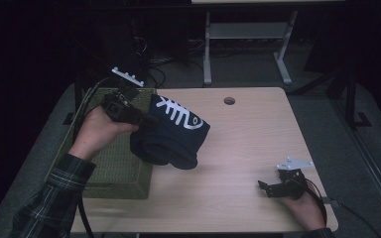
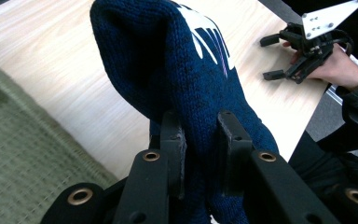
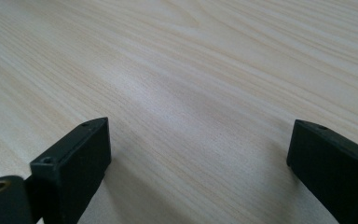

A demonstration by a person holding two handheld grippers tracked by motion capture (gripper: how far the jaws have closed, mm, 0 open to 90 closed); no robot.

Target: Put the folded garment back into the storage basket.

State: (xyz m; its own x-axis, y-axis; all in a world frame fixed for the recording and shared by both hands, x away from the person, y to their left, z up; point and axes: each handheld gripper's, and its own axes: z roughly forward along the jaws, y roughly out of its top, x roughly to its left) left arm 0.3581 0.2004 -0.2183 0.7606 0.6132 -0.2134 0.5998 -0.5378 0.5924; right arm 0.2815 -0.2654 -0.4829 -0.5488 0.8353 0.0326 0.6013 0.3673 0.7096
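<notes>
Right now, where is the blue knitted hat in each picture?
High view: the blue knitted hat hangs left of centre, held beside the green basket.
Left gripper view: it fills the middle, pinched in the left tongs.
Right gripper view: bare wood, no hat.
Shared landmark: the pale wooden table.

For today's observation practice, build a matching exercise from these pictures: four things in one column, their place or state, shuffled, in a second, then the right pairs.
Things:
1. left gripper
2. right gripper
3. green woven basket
4. blue knit hat

Places or states:
A. at the table's left edge
B. lifted above the table, white pattern showing
C. jaws wide apart, nothing between them
D. jaws clamped on knit fabric

Pairs: 1-D, 2-C, 3-A, 4-B
</notes>
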